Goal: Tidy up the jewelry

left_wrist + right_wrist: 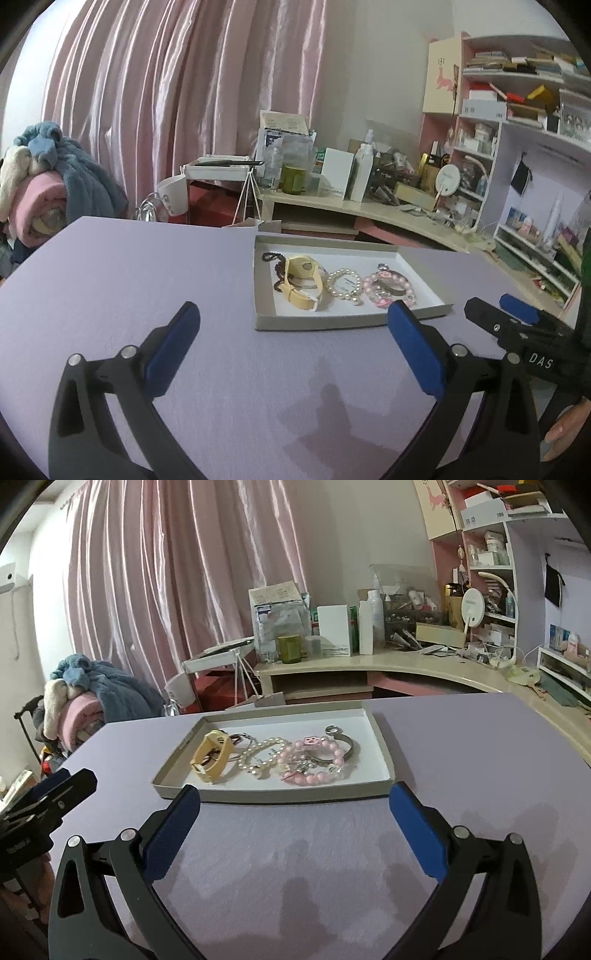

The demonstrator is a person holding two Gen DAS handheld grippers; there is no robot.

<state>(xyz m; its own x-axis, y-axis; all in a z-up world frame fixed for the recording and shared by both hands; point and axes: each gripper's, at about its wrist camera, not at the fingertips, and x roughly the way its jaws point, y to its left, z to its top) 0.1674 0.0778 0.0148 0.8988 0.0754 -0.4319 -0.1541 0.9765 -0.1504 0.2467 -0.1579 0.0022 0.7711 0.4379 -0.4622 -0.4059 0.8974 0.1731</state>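
Note:
A shallow grey tray [325, 322] [386, 753] with a white floor sits on the lilac table. In it lie a yellow-strapped watch [299, 275] [214, 757], a dark beaded string [275, 264], a white pearl bracelet [343, 284] [258, 757], a pink bead bracelet [388, 286] [314, 764] and a metal bangle [345, 744]. My left gripper [295, 325] is open over bare table short of the tray, holding nothing. My right gripper [295, 801] is open just before the tray's near rim, also holding nothing. It shows at the right edge of the left wrist view, the right gripper [498, 314].
Pink curtains hang behind the table [129, 280] [461, 746]. A cluttered cream desk [369, 208] [406, 664] and shelves [517, 110] stand at the back right. A pile of blankets [55, 177] [92, 694] sits at the left. A person's thumb [565, 424] shows at lower right.

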